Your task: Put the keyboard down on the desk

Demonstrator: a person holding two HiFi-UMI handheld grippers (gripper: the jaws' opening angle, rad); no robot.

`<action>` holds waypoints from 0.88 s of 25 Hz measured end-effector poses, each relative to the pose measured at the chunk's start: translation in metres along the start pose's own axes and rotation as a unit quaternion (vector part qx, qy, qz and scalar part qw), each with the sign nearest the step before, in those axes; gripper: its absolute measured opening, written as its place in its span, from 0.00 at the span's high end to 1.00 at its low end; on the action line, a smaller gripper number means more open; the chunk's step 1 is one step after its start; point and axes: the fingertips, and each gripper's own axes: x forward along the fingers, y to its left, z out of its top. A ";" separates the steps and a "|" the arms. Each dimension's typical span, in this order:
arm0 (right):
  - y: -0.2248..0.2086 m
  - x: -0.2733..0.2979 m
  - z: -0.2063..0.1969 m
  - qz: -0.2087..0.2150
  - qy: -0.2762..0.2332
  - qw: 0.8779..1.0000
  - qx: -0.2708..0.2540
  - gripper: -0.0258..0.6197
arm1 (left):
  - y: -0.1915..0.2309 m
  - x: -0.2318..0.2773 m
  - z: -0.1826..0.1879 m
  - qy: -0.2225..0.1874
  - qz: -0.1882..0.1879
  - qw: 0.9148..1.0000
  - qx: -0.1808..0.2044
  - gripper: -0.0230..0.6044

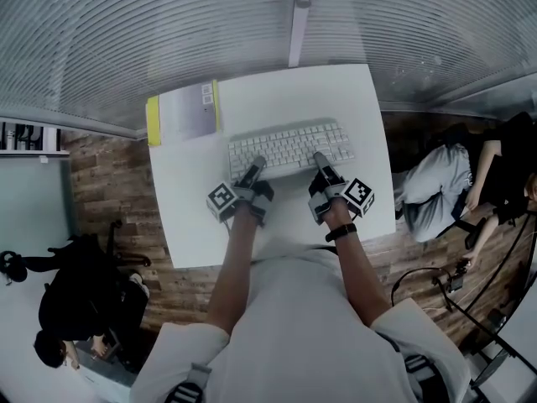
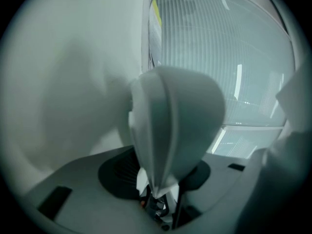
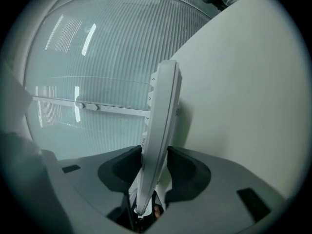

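Observation:
A white keyboard (image 1: 289, 148) lies lengthwise across the middle of the white desk (image 1: 193, 217). My left gripper (image 1: 252, 173) is shut on its near edge toward the left end. My right gripper (image 1: 321, 162) is shut on the near edge toward the right end. In the left gripper view the keyboard (image 2: 175, 116) fills the gap of the gripper (image 2: 158, 172), blurred and edge-on. In the right gripper view the keyboard (image 3: 163, 111) stands edge-on in the gripper (image 3: 155, 172), with a thin shadowed gap to the desk (image 3: 243, 106). Whether its far edge touches the desk I cannot tell.
A grey booklet with yellow edges (image 1: 183, 112) lies at the desk's back left corner. A ribbed glass wall (image 1: 168, 32) runs behind the desk. One person (image 1: 436, 187) sits at the right and another (image 1: 75, 296) at the lower left on the wooden floor.

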 end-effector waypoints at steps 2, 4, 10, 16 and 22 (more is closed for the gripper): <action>0.000 0.000 -0.001 0.007 0.001 1.000 0.004 0.72 | 0.003 -0.001 0.000 -0.001 0.004 1.000 -0.006 0.71; -0.001 -0.002 0.000 0.009 -0.001 1.000 0.004 0.71 | 0.008 -0.001 0.000 -0.006 0.005 1.000 -0.015 0.72; 0.003 -0.010 -0.010 0.038 0.017 0.999 -0.022 0.64 | 0.010 0.002 0.001 -0.009 0.009 1.000 -0.024 0.73; -0.012 -0.022 -0.043 0.030 0.053 0.998 -0.013 0.63 | 0.009 0.003 0.001 -0.008 0.009 1.000 -0.019 0.73; -0.015 -0.017 -0.071 0.057 0.059 0.996 0.046 0.63 | 0.009 0.002 -0.002 -0.008 0.017 0.999 -0.028 0.73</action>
